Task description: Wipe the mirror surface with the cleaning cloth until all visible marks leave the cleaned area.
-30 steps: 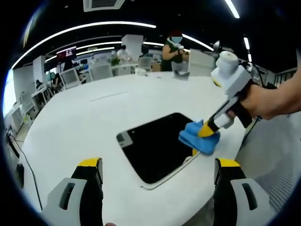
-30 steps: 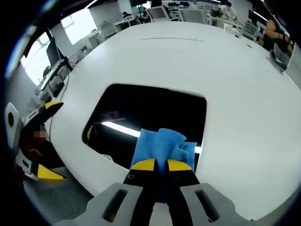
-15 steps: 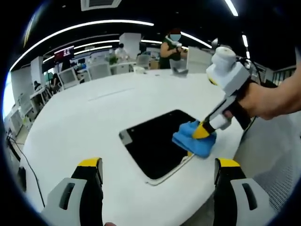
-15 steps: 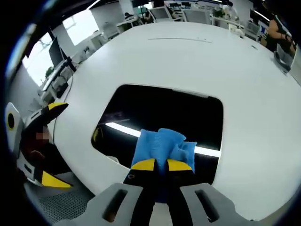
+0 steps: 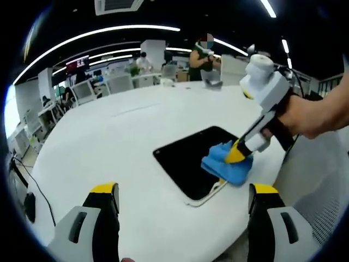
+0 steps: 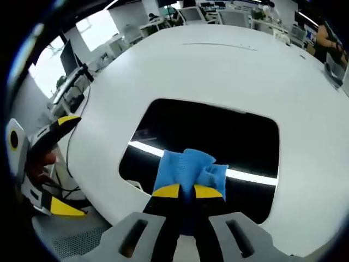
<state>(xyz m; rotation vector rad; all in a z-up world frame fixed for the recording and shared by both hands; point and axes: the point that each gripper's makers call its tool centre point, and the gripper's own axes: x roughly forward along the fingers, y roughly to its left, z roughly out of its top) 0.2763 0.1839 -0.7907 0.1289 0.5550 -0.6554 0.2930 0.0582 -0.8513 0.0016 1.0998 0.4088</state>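
**Cloth pressed to the near edge of the mirror**

The mirror [image 6: 207,143] lies flat on the white table [image 6: 218,71], a dark glass slab throwing back a ceiling light as a bright streak. I judge it stiff, slick and breakable, so I would press down only lightly and never lever against its rim. The cleaning cloth [image 6: 188,169] is soft, light and bunched; it rests on the glass near the mirror's near edge, and I cannot make out any marks on the surface from here. My right gripper [image 6: 186,191] has its jaws pinched tight on the cloth's near fold, a fair hold for dragging. My left gripper [image 5: 182,191] hangs above the table with jaws wide apart and empty, the right gripper [image 5: 235,154] and cloth [image 5: 224,166] ahead of it
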